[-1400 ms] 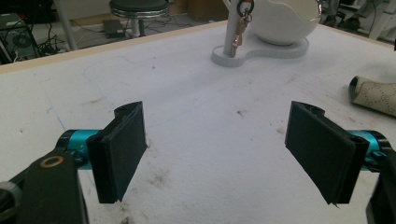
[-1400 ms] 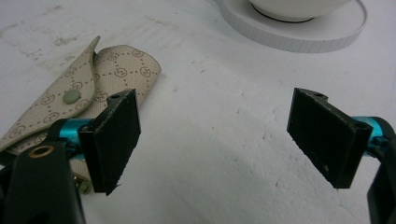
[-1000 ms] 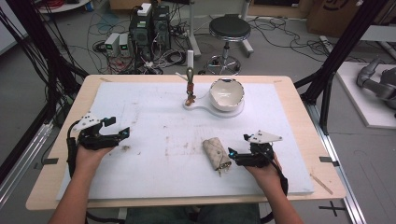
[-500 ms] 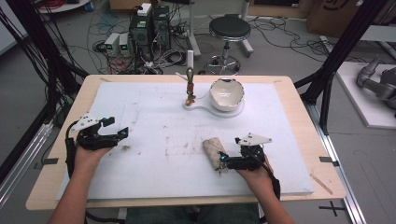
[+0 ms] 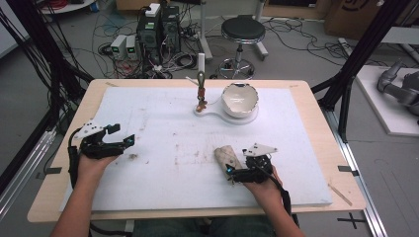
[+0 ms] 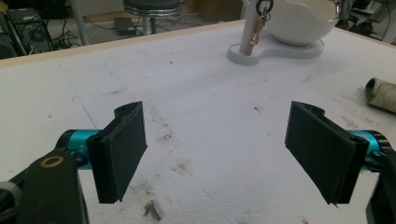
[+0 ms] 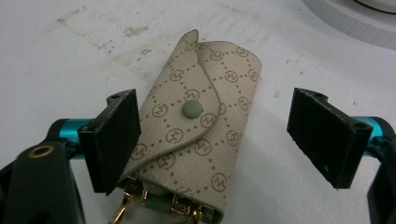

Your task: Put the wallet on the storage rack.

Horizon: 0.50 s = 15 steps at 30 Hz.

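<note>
Right gripper (image 7: 212, 140) fingers (image 7: 116, 140) spread wide, straddling the key pouch (image 7: 201, 126): beige monogram fabric, snap flap shut, gold clips poking out at the bottom of the right gripper view. Left pad is touching or just shy of the pouch edge (can't tell which), right pad well clear. In the high view the pouch (image 5: 227, 159) lies flat on the counter (image 5: 306, 148), lower centre-right of frame, just left of the right gripper (image 5: 232, 174).

Step looks like a grasp on the pouch. To do it well: shift so the pouch sits centred between the pads, get low to the counter, close across the body below the snap, not on the clips.

Left gripper (image 6: 215, 154) fingers also wide open, holding nothing, parked at the left of the high view (image 5: 129, 139). Key stand (image 5: 201, 94) and white bowl (image 5: 239, 98) sit at upper centre, well apart from the pouch.
</note>
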Motion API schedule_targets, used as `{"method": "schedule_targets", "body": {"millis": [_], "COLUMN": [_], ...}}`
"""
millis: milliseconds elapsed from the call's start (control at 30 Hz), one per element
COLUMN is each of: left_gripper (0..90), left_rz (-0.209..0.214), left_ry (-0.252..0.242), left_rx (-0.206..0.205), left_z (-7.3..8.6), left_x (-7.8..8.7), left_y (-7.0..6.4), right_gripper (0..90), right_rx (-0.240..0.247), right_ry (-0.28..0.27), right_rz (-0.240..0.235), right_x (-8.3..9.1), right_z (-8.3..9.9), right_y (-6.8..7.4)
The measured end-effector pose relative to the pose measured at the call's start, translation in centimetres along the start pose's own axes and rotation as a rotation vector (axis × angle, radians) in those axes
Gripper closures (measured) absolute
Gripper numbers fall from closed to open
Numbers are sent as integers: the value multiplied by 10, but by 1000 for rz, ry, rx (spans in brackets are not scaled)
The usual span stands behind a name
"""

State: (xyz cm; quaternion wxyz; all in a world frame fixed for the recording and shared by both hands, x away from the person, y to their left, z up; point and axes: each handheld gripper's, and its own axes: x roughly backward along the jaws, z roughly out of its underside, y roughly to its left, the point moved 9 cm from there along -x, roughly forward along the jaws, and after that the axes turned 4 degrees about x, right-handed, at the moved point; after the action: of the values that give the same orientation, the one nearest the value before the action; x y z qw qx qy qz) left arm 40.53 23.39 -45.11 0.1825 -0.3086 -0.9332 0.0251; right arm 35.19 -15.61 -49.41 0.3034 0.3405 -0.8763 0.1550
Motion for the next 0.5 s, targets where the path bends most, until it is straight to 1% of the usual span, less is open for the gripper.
{"method": "schedule_targets", "body": {"millis": [233,333,500], "left_gripper": [205,205,205], "left_rz": [1,1,2], "left_ry": [0,0,-2], "left_rx": [1,1,2], "left_z": [0,0,0], "left_x": [0,0,0], "left_y": [0,0,0], "right_gripper": [177,177,177], "right_rx": [-6,-6,-23], "right_ry": [12,30,53], "right_rz": [-1,4,11], "right_x": [-5,-7,-9], "right_z": [0,2,5], "right_y": [7,10,13]}}
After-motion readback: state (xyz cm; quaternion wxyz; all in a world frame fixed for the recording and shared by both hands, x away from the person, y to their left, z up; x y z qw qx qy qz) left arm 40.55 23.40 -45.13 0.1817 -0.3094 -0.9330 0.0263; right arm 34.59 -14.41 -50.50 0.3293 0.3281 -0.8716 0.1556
